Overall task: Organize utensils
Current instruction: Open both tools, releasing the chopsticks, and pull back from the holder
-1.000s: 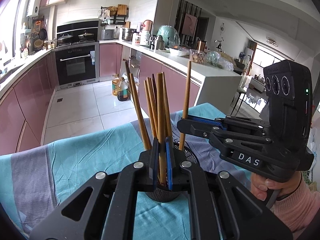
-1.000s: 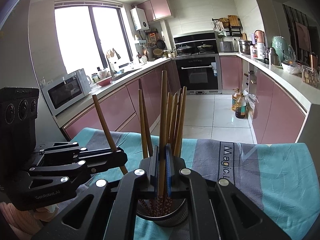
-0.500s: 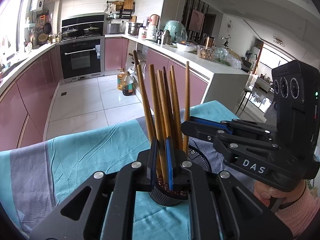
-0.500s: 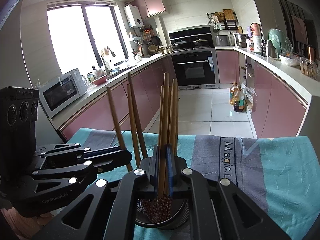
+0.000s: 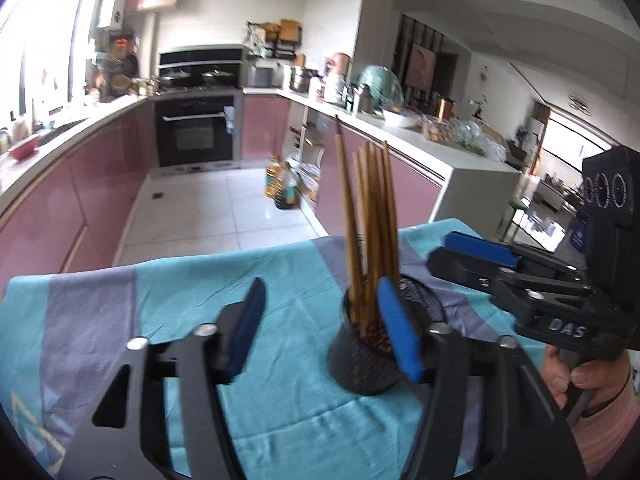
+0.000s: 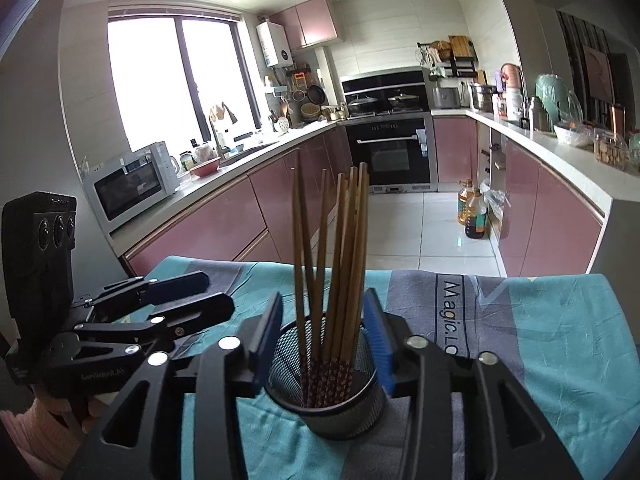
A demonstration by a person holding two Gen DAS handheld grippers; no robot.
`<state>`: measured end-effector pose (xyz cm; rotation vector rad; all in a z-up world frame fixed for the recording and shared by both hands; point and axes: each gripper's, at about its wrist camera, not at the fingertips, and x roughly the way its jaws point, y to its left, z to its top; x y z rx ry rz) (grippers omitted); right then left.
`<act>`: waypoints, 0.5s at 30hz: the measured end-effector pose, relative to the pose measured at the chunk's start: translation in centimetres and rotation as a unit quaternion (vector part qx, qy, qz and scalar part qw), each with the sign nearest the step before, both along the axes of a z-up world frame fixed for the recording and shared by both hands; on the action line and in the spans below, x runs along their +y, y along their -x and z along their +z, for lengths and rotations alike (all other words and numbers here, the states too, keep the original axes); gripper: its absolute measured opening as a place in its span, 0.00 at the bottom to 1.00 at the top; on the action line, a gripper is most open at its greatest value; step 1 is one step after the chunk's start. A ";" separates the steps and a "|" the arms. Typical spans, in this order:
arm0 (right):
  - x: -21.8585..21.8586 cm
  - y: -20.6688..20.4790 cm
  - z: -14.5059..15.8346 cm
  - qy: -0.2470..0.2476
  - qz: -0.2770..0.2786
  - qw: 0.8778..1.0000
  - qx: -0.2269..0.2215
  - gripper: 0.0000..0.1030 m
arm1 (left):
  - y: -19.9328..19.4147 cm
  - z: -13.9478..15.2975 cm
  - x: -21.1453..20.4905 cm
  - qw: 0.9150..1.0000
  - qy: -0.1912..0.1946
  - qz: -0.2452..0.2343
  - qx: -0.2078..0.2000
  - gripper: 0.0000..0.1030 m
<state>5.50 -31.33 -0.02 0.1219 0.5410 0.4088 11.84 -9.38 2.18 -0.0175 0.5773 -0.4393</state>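
Standing bunched in one black mesh cup (image 6: 326, 392) on the teal-and-grey cloth (image 6: 560, 340), about eight brown chopsticks (image 6: 344, 264) show patterned red tips. Both the left gripper (image 5: 320, 328) and right gripper (image 6: 326, 330) are opening, holding nothing.

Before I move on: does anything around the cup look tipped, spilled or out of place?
Nothing stands out. The mesh cup stands upright on the cloth, and all the chopsticks sit inside it, leaning only slightly.
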 end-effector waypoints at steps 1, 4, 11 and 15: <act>0.2 0.6 -0.1 0.002 -0.001 1.000 -0.007 0.54 | 0.5 0.0 0.5 1.000 0.002 0.009 -0.006 0.72; 0.7 1.7 -0.6 0.010 -0.006 1.000 -0.017 0.71 | 2.3 -0.2 2.2 0.999 -0.002 0.039 -0.030 0.86; 2.2 4.2 -1.3 0.033 -0.025 0.997 -0.060 0.93 | 6.5 -0.4 5.3 0.992 -0.001 0.096 -0.078 0.94; 2.7 5.6 -1.5 0.034 -0.044 0.995 -0.081 0.93 | 8.6 -0.9 6.3 0.987 -0.014 0.128 -0.094 0.94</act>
